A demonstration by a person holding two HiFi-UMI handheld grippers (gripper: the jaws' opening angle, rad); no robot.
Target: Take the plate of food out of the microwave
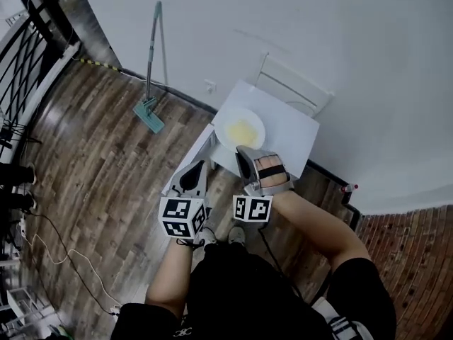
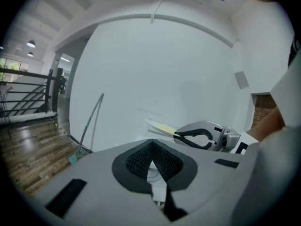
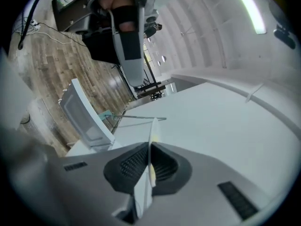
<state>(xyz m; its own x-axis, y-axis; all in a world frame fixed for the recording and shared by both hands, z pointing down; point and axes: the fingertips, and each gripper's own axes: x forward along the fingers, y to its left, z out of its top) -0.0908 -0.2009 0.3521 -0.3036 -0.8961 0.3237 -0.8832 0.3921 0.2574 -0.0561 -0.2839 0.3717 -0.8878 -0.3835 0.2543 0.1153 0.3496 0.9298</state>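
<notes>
A white plate point(image 1: 241, 129) with yellow food is held level over the near left corner of the white microwave point(image 1: 290, 133). My right gripper point(image 1: 245, 151) is shut on the plate's near rim. In the right gripper view the plate point(image 3: 151, 140) runs edge-on between the pads. The left gripper view shows the plate point(image 2: 160, 125) in the right gripper point(image 2: 181, 135) from the side. My left gripper point(image 1: 198, 166) hovers just left of the plate, apart from it, jaws together and empty point(image 2: 152, 166). The microwave door point(image 3: 83, 114) stands open.
A mop point(image 1: 150, 83) leans on the white wall to the left of the microwave. A black railing point(image 1: 28, 55) runs along the far left over the wooden floor point(image 1: 106, 176). A white frame point(image 1: 294, 87) stands behind the microwave. Cables point(image 1: 56, 253) lie on the floor.
</notes>
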